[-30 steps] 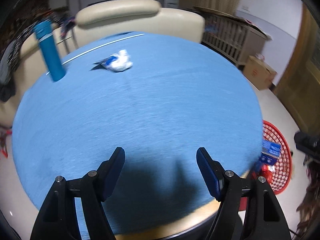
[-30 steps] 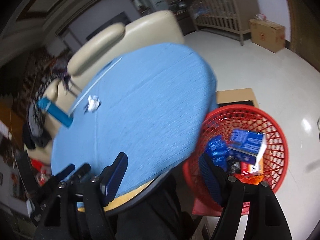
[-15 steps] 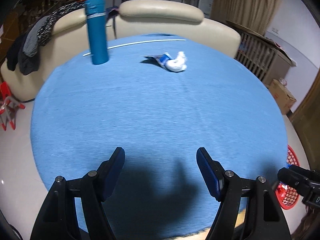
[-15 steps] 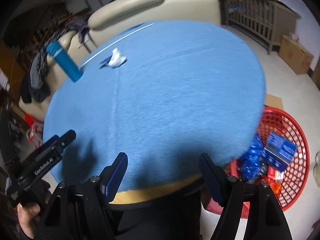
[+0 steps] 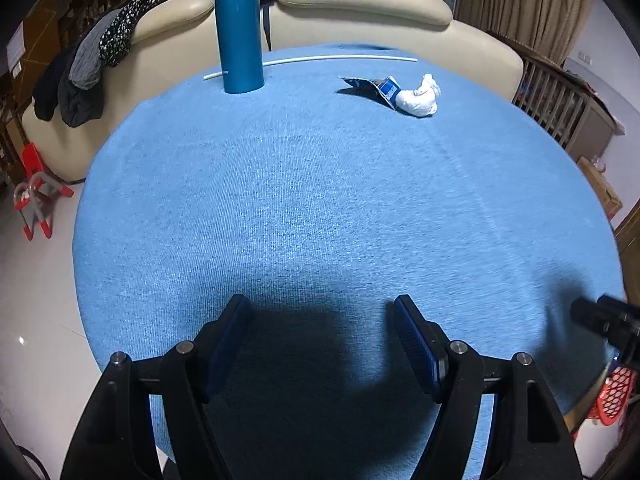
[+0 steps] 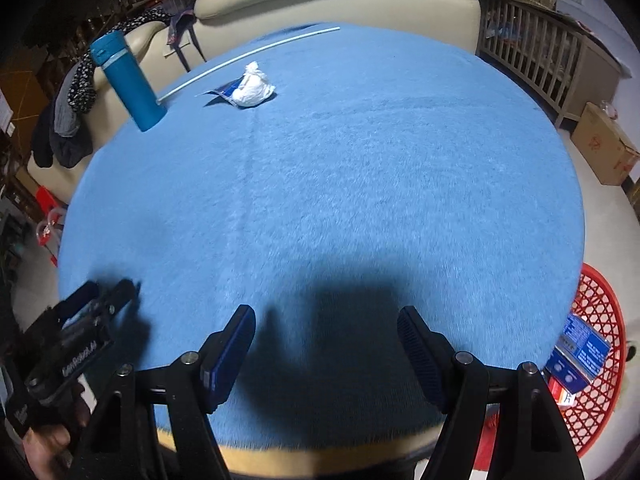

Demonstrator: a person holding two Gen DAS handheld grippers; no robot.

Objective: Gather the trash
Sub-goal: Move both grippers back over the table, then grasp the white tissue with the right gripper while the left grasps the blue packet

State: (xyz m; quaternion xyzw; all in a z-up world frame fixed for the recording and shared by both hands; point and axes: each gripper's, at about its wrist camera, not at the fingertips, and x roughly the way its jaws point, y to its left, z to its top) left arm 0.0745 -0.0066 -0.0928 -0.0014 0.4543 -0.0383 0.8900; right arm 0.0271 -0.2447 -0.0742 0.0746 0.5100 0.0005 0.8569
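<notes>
On round blue cloth table point(image 5: 320, 200): crumpled white tissue point(image 5: 418, 98), flat blue wrapper point(image 5: 372, 85).

A crumpled white tissue wad point(image 5: 418, 97) lies on the far part of the blue-covered round counter point(image 5: 320, 208), touching a flattened blue wrapper point(image 5: 376, 85) that juts out from under its left side, one corner lifted off the cloth. Beside the counter's right edge, on the floor, stands a red mesh basket point(image 6: 600, 316), upright and holding a blue-and-white carton point(image 6: 580, 346) tilted against its wall, with a red-and-white packet point(image 6: 562, 394) beneath.
</notes>
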